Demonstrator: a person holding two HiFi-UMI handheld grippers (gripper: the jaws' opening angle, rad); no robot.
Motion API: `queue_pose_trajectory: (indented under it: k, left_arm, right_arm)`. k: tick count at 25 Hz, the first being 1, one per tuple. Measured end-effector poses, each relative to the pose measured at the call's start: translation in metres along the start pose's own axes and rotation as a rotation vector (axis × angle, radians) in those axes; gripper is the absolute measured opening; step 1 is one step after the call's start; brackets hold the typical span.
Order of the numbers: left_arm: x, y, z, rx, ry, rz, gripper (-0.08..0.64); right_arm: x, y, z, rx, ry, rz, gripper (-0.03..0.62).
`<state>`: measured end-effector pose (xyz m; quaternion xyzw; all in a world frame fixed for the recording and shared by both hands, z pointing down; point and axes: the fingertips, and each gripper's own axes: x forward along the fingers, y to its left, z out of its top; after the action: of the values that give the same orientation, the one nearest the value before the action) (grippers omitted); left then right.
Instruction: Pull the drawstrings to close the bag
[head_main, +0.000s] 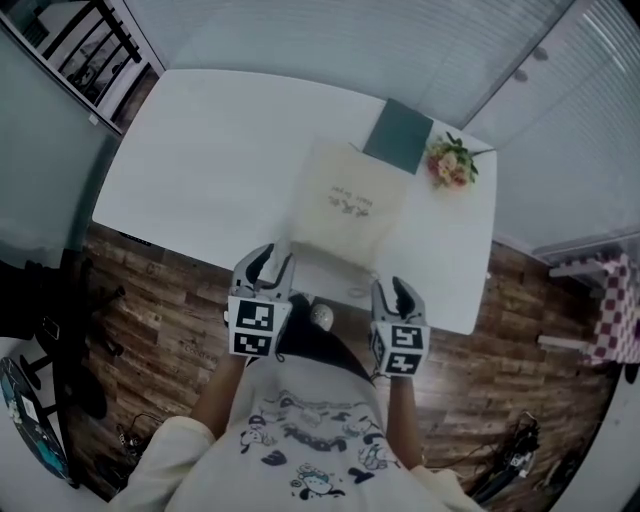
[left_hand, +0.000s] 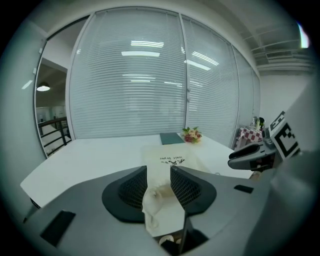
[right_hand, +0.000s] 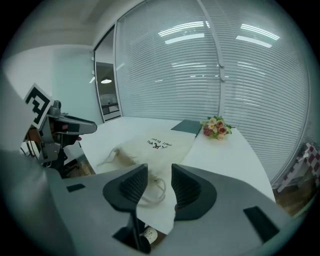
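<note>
Progress: judged early. The bag (head_main: 345, 205) lies flat, printed face up, on the white worktop (head_main: 190, 150). Its mouth end at the near edge looks wide rather than cinched, though the head view is too small to be sure.
Left to do: pinch a drawstring at each side, then draw the two apart until the mouth gathers shut.
Left tongs (head_main: 270, 268): spread and gripping nothing. In the left gripper view a knotted lump (left_hand: 156, 196) of cream cloth or cord at the bag's near corner sits in the gap, and the pads do not squeeze it.
Right tongs (head_main: 397, 297): spread and empty. The drawstring loop (right_hand: 152, 189) lies below the gap, and the pads are not pressing it.
Placement: both tongs are low at the near worktop edge, one at each corner of the bag's mouth.
Bag's far end: just beside a dark green book (head_main: 398, 135), with flowers (head_main: 450, 162) next to that.
</note>
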<state>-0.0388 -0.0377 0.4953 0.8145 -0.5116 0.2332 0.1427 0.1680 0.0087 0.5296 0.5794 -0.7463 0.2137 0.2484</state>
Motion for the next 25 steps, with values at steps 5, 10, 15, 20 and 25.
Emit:
queue_pose_trajectory:
  k: [5,10,15,20,25]
  left_arm:
    - [0.023,0.007,-0.023,0.109,0.1,-0.035,0.197]
    - [0.049,0.005,-0.051,0.188,0.261,-0.111,0.253]
    - [0.066,0.005,-0.078,0.187,0.384,-0.157,0.279]
    - [0.08,0.002,-0.088,0.228,0.43,-0.203,0.29]
    - [0.096,0.003,-0.091,0.257,0.454,-0.234,0.29]
  right_arm:
    - [0.013,0.002,-0.003,-0.064,0.052,0.004,0.16]
    - [0.032,0.003,-0.018,-0.162,0.173,0.039,0.188]
    - [0.054,0.006,-0.034,-0.252,0.278,0.054,0.19]
    - [0.064,0.01,-0.047,-0.245,0.336,0.078,0.19]
    - [0.074,0.01,-0.056,-0.267,0.378,0.07,0.19]
